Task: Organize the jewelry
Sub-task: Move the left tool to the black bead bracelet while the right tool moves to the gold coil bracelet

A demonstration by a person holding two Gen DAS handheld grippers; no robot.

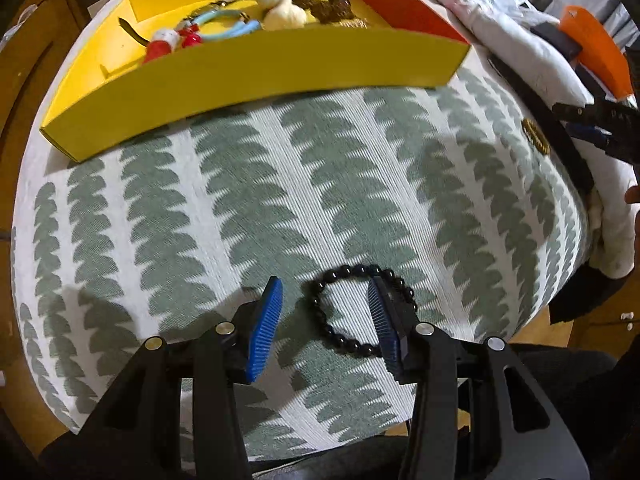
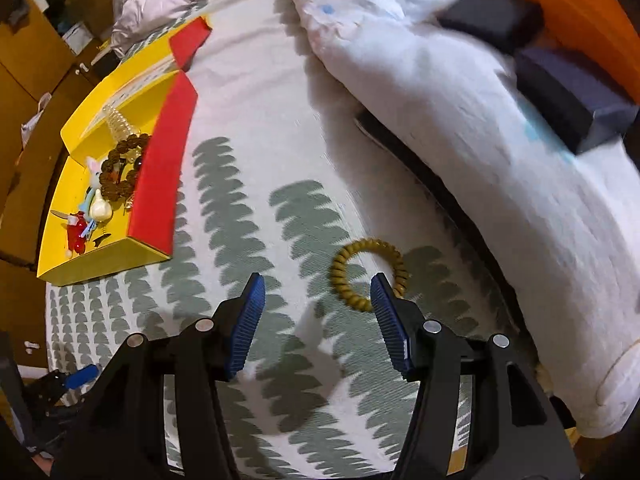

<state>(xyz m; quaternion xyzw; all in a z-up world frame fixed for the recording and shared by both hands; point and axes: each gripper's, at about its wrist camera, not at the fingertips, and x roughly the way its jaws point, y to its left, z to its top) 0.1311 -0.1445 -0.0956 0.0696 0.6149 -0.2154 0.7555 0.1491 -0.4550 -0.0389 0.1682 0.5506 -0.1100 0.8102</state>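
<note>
A black bead bracelet [image 1: 352,308] lies on the leaf-patterned bedspread [image 1: 280,184]. My left gripper [image 1: 326,286] is open above it, its right finger over the bracelet's right side. An olive spiral hair tie [image 2: 366,274] lies on the bedspread; it also shows in the left wrist view [image 1: 536,136]. My right gripper [image 2: 318,286] is open just short of it, its right finger [image 2: 390,320] at the tie's near edge. The yellow tray [image 1: 256,76] with a red side wall [image 2: 166,168] holds a brown bead bracelet [image 1: 320,0], white figurines and other trinkets.
A rumpled white duvet [image 2: 460,120] lies along the right, with dark boxes [image 2: 568,92] and an orange object [image 2: 568,4] on it. A black strap [image 1: 560,140] runs under the duvet edge. Wooden furniture [image 2: 24,92] stands beyond the bed's left edge.
</note>
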